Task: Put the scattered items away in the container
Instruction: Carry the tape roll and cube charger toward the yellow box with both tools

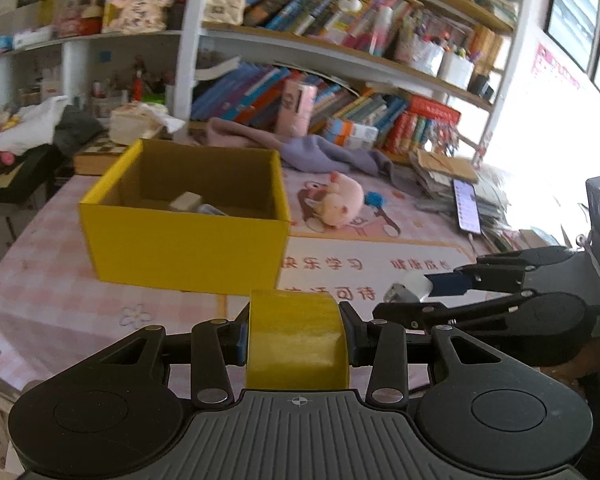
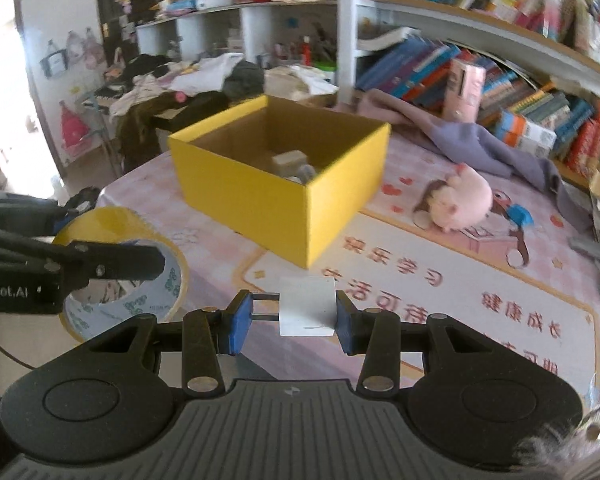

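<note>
The left gripper [image 2: 112, 266] arm reads "Robot.AI" in white.

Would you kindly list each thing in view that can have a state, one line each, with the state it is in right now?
left gripper: shut on the yellow tape roll, held off the table.
right gripper: shut on a small white block.
yellow box: open-topped, upright, with a few small items already inside.
pink plush toy: lying on the mat, outside the box.
phone: screen lit.
</note>
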Motion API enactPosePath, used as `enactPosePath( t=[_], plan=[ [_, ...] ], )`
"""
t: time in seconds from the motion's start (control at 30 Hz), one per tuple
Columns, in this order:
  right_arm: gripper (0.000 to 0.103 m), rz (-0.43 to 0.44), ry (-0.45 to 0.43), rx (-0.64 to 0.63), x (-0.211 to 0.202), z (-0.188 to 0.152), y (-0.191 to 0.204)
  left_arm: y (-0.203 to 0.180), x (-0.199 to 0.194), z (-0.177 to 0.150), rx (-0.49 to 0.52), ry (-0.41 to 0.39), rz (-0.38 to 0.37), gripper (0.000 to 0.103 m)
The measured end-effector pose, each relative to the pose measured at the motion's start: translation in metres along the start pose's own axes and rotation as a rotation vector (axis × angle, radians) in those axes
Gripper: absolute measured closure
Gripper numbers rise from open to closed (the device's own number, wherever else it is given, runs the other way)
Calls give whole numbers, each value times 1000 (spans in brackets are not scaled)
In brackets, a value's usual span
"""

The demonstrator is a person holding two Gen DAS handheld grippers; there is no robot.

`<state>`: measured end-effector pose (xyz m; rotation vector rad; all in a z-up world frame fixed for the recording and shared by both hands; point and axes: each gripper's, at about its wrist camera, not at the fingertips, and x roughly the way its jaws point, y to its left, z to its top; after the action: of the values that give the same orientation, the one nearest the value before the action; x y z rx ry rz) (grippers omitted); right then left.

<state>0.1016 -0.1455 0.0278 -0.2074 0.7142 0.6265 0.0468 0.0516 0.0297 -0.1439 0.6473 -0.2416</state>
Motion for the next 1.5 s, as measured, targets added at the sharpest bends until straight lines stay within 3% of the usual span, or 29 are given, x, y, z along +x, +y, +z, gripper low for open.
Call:
enactPosePath(
  t=[0.2,0.43,0.57,0.73,0.93,1.13,1.3,1.5],
  plan=[
    [63,11,-31,-35,6,18,10,17,-5,10,-19,-57,24,63],
    [63,54,-116,-55,33,63,5,37,6,55,9,-149,73,63],
    [63,70,-176,-88,53,97,-1,49,30,88,53,-168,85,63],
    [63,58,-188,-109,95,132,-19,64,74,120,70,-170,92,63],
    [63,36,-125,-192,166,161,-37,91,150,138,89,-62,128,63],
    [63,28,13,-383,243,178,-46,116,211,136,113,90,165,63],
    [62,43,121,-469,283,183,-52,133,237,133,74,186,161,63],
    [62,71,199,-512,307,181,-52,132,242,135,97,213,169,63]
  ],
)
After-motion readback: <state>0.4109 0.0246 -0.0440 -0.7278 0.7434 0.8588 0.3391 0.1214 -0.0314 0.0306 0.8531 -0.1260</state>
